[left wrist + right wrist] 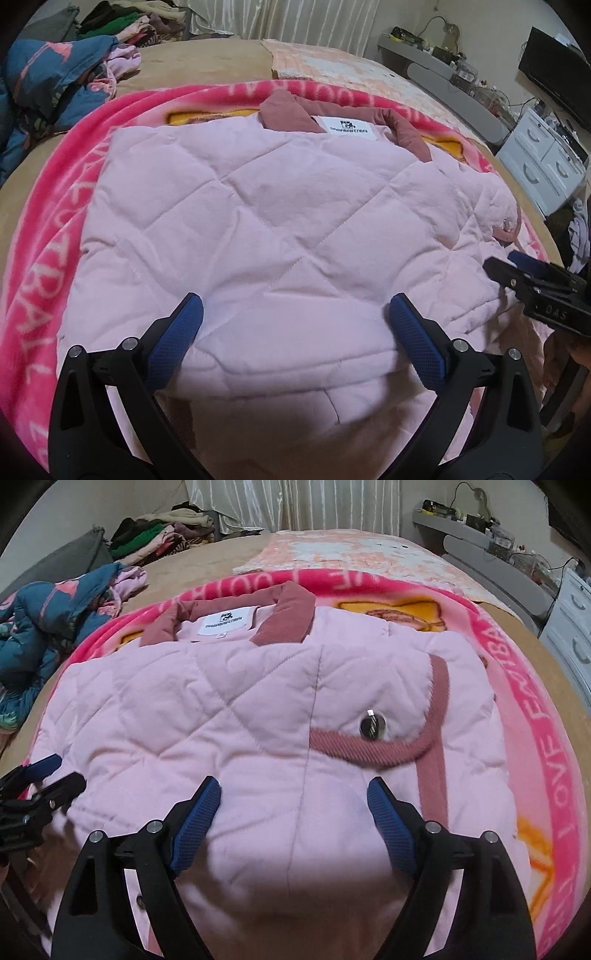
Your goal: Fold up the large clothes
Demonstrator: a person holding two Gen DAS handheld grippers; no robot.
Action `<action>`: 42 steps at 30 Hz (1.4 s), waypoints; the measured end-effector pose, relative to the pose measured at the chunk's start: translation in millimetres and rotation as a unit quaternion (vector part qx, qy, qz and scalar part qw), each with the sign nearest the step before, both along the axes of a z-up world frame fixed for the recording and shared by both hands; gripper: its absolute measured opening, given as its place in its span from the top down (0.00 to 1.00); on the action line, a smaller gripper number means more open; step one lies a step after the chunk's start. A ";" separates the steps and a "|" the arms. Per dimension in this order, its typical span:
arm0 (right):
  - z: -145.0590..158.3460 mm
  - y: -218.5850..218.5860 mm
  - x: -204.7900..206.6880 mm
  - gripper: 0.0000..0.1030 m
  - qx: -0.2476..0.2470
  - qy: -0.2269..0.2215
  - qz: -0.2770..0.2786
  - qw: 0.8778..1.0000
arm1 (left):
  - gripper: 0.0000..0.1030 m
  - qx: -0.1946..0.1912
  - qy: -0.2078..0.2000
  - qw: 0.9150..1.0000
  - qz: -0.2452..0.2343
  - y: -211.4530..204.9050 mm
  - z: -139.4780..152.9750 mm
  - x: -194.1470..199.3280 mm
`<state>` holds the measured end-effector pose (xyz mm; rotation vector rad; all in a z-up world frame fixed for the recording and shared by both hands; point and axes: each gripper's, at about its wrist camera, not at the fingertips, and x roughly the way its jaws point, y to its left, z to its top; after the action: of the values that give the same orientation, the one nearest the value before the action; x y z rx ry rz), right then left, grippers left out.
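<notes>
Pink jacket (pixel 258 221) is lying flat on a pink blanket (pixel 40 258) on the bed (pixel 207 62), collar (pixel 295 114) at the far end, near hem bunching under both tools. Left gripper (pixel 295 332) and right gripper (pixel 293 812) are both hovering over the near hem, tongs spread apart, nothing between them. Bare bed is showing beyond the collar; clothes pile (pixel 55 74) is sitting well left, drawers (pixel 543 166) off the right edge.
</notes>
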<state>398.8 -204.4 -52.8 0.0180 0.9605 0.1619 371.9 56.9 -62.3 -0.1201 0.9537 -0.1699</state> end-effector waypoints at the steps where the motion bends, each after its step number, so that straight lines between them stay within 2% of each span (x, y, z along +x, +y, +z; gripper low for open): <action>1: 0.5 -1.0 -4.6 0.16 0.001 -0.002 0.002 1.000 | 0.09 -0.002 -0.002 1.000 0.002 0.7 1.5 -3.8; 10: 7.5 -4.4 -32.4 0.07 -0.010 -0.008 0.016 1.000 | 0.09 0.009 -0.009 1.000 0.013 3.9 19.6 -27.1; 14: 9.3 -2.7 -49.4 0.06 -0.028 -0.016 0.031 0.999 | 0.09 -0.014 -0.002 0.999 0.031 10.5 26.2 -40.5; 21: 9.2 -14.6 -71.2 0.06 0.003 -0.009 0.030 1.000 | 0.09 -0.012 -0.018 0.998 0.052 16.4 42.3 -65.5; 24: 13.3 -17.5 -83.6 0.06 0.009 -0.024 0.026 0.999 | 0.09 -0.013 -0.031 0.998 0.053 16.3 50.7 -77.0; 29: 27.1 -20.0 -108.6 0.06 0.033 -0.049 0.027 0.998 | 0.09 -0.013 -0.037 0.998 0.046 10.5 60.9 -99.5; 42: 78.0 -16.3 -161.0 0.06 0.050 -0.107 0.042 0.992 | 0.09 -0.014 -0.064 0.998 0.024 -4.2 91.8 -147.7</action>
<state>237.7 -220.7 25.2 0.0517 0.7382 0.2841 224.3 52.8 29.5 -0.1561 0.8212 -0.1446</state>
